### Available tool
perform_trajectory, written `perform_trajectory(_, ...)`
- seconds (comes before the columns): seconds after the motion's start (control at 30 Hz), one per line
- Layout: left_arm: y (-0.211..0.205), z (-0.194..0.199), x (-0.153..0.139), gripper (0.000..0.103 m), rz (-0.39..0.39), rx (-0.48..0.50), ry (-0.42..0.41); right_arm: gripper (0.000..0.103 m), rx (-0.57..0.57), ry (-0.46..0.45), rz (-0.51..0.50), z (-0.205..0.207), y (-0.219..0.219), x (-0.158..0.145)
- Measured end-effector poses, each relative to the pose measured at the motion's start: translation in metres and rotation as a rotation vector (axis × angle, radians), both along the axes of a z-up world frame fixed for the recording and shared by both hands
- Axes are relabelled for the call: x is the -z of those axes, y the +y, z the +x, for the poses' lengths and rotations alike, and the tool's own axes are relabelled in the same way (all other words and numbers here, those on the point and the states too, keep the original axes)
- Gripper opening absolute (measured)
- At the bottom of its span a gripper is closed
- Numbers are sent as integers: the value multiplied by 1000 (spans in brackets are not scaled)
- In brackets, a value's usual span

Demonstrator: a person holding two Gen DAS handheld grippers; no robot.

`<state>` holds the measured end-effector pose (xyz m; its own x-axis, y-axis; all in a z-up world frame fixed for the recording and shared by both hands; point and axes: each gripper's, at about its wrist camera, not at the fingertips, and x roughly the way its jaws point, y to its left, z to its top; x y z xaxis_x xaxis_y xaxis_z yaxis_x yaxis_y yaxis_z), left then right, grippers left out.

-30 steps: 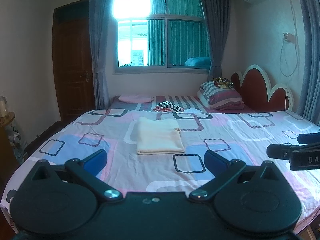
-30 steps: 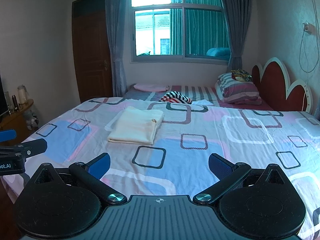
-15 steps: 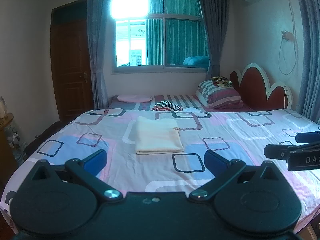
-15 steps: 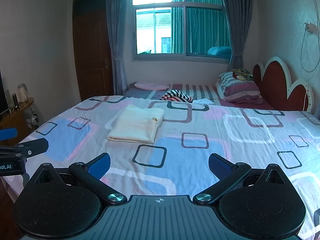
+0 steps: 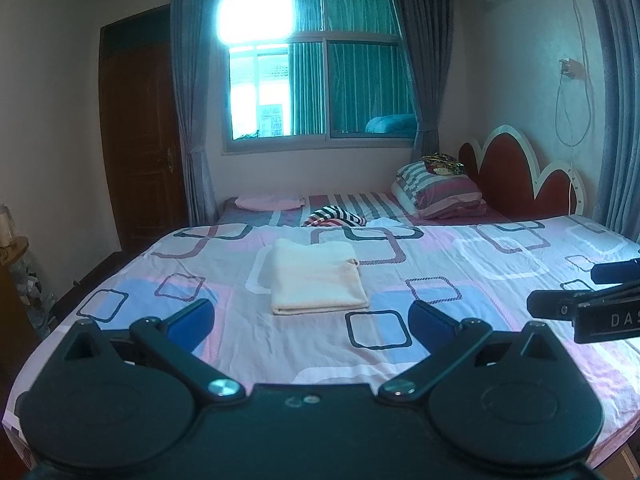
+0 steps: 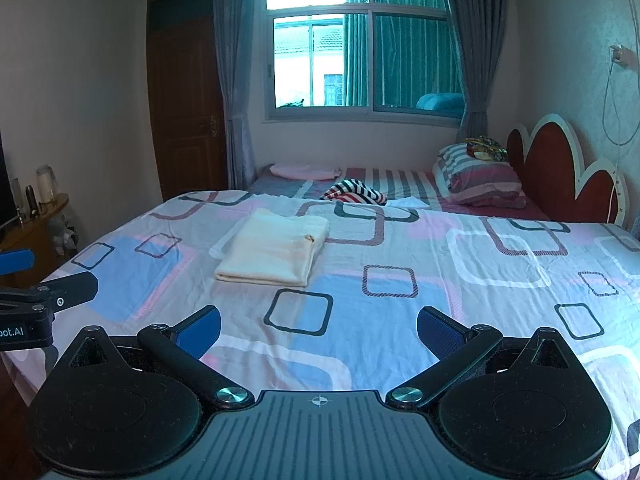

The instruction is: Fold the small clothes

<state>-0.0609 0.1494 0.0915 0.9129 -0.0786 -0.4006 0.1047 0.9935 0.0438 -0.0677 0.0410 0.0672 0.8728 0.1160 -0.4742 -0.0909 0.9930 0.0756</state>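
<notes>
Left wrist view: my left gripper (image 5: pixel 310 318), black with two blue-padded fingers (image 5: pixel 192 320), has its jaws spread wide, holding nothing and touching nothing, raised above the near part of the bedsheet printed with pink, blue and white rounded squares (image 5: pixel 460 280). My right gripper shows at the right edge of this view, apart from the left one.

Right wrist view: my right gripper (image 6: pixel 319 326) is likewise fully released, its two blue pads (image 6: pixel 438 332) wide apart, empty, over the sheet.

Beyond both grippers: one cream folded cloth (image 5: pixel 316 276), a neat rectangle, lying flat mid-bed, well apart from either gripper. One only.

Farther back: one crumpled black, white and red striped garment (image 5: pixel 334 216) by the sheet's far edge. One flat pink piece (image 5: pixel 268 202) to its left. One stack of striped pillows (image 5: pixel 438 190) against the one red scalloped headboard (image 5: pixel 516 176).
</notes>
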Motion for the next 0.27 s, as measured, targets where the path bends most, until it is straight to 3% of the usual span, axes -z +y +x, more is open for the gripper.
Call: perform_trajectory(0.27, 7, 1, -5, 102, -28, 11, -41, 103, -5, 4, -1, 2, -2, 2)
